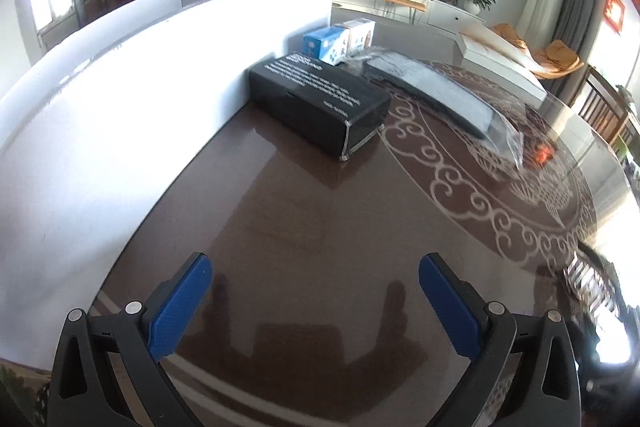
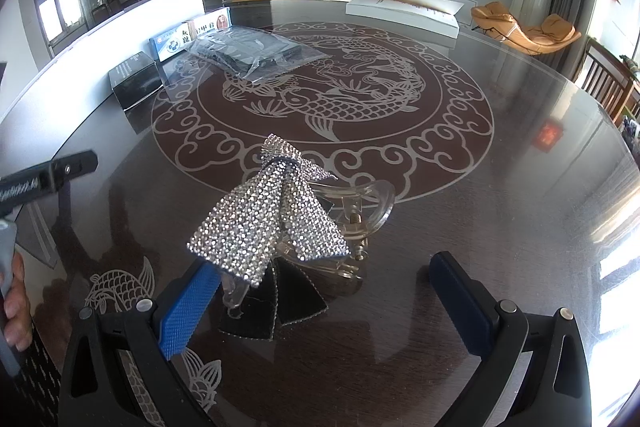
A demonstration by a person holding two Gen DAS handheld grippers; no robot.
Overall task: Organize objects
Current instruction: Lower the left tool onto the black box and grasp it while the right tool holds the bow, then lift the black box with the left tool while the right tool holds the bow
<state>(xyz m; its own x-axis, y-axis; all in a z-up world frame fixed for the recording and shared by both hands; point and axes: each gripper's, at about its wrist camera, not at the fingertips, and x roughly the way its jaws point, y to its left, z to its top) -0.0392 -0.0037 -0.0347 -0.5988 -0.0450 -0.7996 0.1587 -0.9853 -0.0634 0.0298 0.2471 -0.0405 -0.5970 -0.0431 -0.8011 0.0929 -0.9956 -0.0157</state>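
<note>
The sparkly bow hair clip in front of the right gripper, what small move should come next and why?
Probably ease the right gripper forward and a little lower, then close. Its jaws stand wide open with the rhinestone bow clip lying on the glass table between and just ahead of them, not yet held. The other items sit grouped by the white partition, so the clip looks like what remains loose.

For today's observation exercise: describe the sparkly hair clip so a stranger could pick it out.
Start at the round glass table with the fish motif. At its near edge, just ahead of the right tongs, lies the hair clip. It alone glitters: a rhinestone bow on clear plastic, unlike the boxes opposite.
</note>
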